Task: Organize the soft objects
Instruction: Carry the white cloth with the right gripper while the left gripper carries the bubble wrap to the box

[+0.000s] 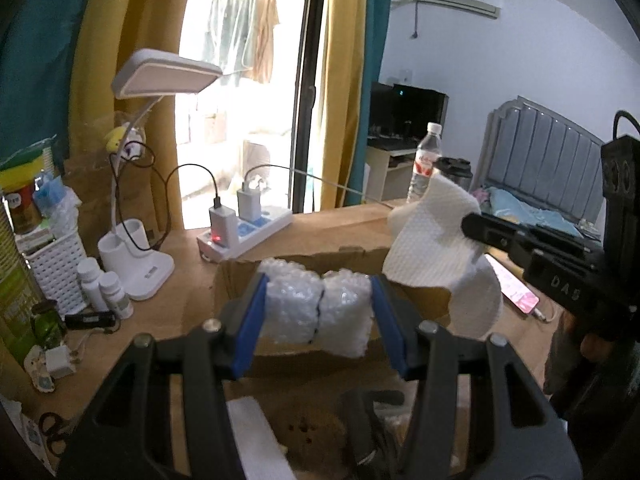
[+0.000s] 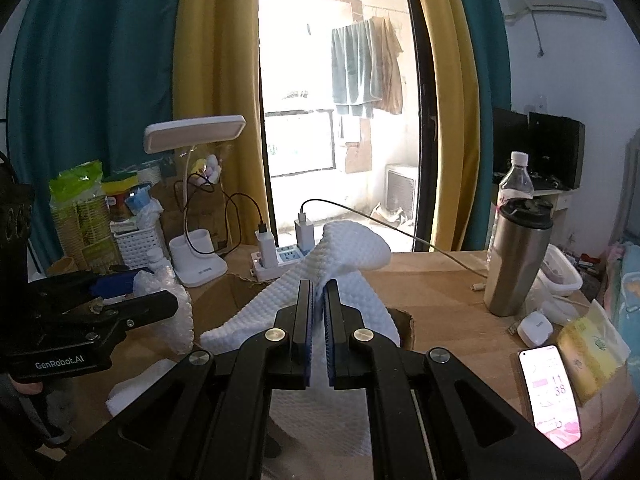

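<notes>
My left gripper is shut on a white bubble-wrap roll tied with a black band, held above an open cardboard box. It also shows in the right wrist view at the left with the bubble wrap. My right gripper is shut on a white textured cloth, pinched at a fold and lifted over the box. In the left wrist view the right gripper holds that cloth at the right of the box.
A white power strip with chargers, a desk lamp, pill bottles and a white basket stand at the left. A steel tumbler, a water bottle and a lit phone stand on the right.
</notes>
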The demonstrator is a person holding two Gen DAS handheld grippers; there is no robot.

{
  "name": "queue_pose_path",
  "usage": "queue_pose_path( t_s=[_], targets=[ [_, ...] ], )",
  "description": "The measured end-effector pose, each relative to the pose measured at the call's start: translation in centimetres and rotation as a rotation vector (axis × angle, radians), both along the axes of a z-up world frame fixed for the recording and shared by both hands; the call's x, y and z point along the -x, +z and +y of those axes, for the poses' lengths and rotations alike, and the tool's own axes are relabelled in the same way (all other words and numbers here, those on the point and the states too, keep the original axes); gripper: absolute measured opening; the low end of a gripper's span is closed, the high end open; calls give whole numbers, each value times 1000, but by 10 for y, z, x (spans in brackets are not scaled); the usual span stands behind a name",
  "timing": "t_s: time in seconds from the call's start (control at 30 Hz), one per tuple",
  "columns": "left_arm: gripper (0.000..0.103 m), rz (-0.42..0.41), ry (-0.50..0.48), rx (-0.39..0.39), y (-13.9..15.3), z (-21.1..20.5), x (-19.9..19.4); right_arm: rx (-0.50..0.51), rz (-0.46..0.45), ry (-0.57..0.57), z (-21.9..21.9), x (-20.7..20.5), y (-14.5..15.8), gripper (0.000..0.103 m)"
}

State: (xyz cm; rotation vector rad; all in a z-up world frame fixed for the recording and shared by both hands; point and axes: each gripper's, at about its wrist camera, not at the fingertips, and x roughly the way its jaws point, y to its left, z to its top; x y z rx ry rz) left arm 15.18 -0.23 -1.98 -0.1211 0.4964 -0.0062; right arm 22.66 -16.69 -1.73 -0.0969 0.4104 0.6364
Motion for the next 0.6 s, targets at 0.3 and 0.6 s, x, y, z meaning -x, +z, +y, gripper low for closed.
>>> queue_pose_path(
  t_s=[0.3, 0.6],
  targets=[
    [54, 39, -2, 4, -12, 2, -33, -3, 60, 3, 5, -34, -21, 6],
    [54, 89, 3, 9, -31, 4, -61, 43, 173, 16, 16, -64, -54, 6]
  ],
)
